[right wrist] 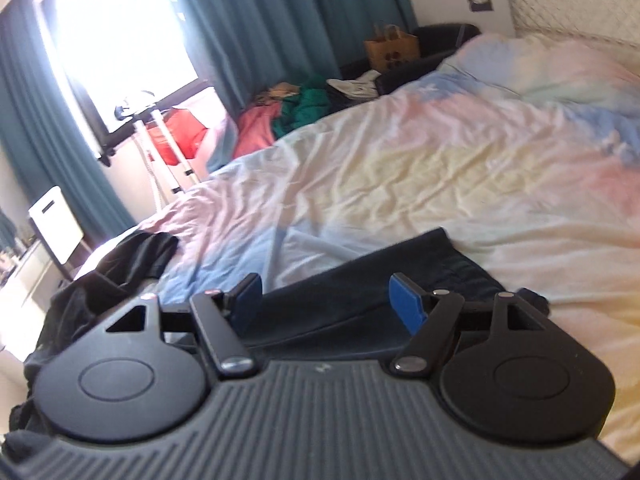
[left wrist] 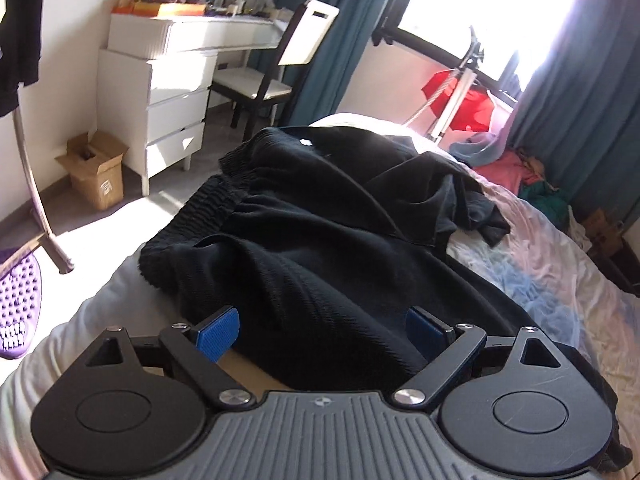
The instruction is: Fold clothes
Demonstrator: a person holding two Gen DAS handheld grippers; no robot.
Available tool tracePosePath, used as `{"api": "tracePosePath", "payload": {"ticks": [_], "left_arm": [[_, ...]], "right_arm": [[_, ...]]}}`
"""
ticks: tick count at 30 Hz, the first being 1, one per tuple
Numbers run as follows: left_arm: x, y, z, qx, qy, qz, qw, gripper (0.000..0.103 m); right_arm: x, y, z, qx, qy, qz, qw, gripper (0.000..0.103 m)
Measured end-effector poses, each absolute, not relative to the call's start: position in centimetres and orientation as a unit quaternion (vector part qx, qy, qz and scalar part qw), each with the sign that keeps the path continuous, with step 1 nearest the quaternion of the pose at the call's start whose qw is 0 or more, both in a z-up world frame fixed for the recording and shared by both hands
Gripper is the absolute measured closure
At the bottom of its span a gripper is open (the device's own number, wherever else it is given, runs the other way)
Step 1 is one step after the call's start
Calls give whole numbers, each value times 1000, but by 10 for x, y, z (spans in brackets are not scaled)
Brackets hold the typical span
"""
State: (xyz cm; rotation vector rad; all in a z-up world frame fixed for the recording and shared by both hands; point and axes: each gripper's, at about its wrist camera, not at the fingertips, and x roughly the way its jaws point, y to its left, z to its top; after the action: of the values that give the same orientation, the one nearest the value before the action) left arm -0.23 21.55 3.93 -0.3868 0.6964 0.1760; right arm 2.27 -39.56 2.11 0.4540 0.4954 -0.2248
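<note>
A black pair of trousers (left wrist: 320, 232) with a gathered elastic waistband (left wrist: 204, 208) lies crumpled on the bed (left wrist: 552, 280). My left gripper (left wrist: 320, 330) is open just above the near part of the black cloth, blue pads apart, holding nothing. In the right wrist view a flat leg of the black garment (right wrist: 360, 292) runs across the pastel sheet (right wrist: 440, 168). My right gripper (right wrist: 326, 302) is open over that leg, empty. More bunched black cloth (right wrist: 132, 256) lies to the left.
A white dresser (left wrist: 160, 92) and a chair (left wrist: 276, 68) stand left of the bed. A cardboard box (left wrist: 96, 168) is on the floor. Coloured clothes (right wrist: 288, 112) are piled by the window curtains. A paper bag (right wrist: 390, 46) stands far off.
</note>
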Motion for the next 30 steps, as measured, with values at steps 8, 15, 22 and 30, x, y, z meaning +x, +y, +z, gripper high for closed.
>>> {"api": "tracePosePath", "payload": {"ticks": [8,15,22,30], "left_arm": [[30,88,62,-128,320,-21,938,11],[40,14,49,-69,288,-53,954,11],[41,-11,-2,-37,271,-59,960,11],[42,-1,-31,-37,287,-46,956,11]], "right_arm": [[42,-310,55,178,223,-17,958,31],[35,-274,32,133,176,38,975,31],[21,-251,-15,118,197,61,971,31],[19,-244,-18,102,185,52,976,31]]}}
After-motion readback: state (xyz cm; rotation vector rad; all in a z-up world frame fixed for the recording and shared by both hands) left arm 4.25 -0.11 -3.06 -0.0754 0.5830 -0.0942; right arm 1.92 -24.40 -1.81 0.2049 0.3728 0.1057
